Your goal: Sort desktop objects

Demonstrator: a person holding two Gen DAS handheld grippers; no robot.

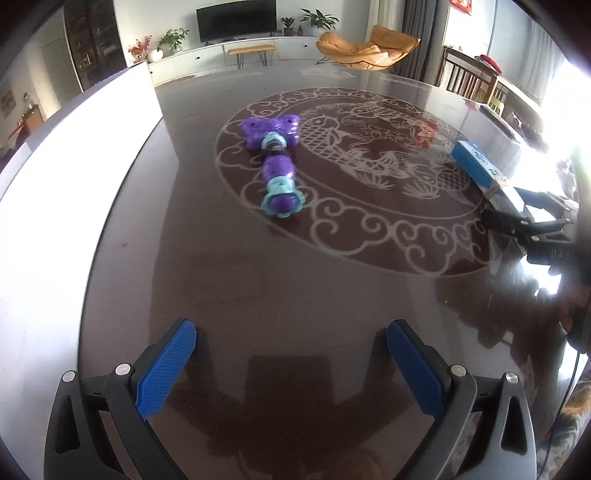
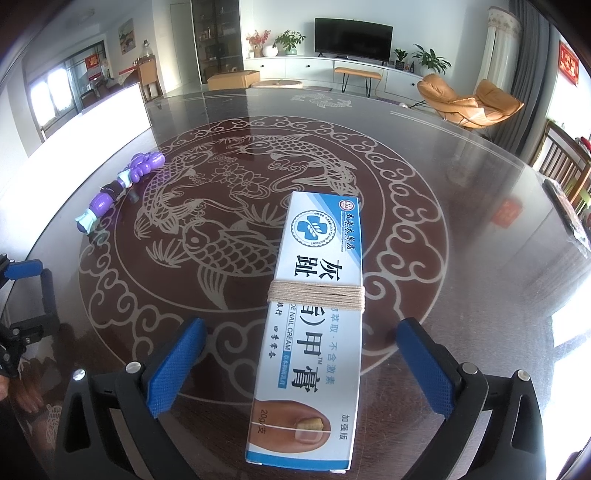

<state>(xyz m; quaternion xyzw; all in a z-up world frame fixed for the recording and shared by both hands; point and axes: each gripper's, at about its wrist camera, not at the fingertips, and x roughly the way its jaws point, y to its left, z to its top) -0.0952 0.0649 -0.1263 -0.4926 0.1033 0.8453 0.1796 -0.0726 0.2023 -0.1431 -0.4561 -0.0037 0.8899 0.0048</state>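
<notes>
My right tongs (image 2: 299, 373) gape around the box (image 2: 314, 314), gripping nothing | left tongs (image 1: 291, 369) wide, empty | toy (image 1: 273, 162) at 12 | risk: box skids on glossy worktop (image 1: 295, 277)

cream box (image 2: 314, 321) lies flat between the right gripper's (image 2: 299, 363) wide-apart jaws.

Past the far edge of my round table (image 2: 461, 177) with its carp pattern (image 2: 236, 206), I see a dark television (image 2: 353, 36) on a white cabinet (image 2: 317, 70), potted plants (image 2: 430, 59) beside it, an orange lounge chair (image 2: 472, 101), and what may be a cardboard box (image 2: 232, 79).
</notes>
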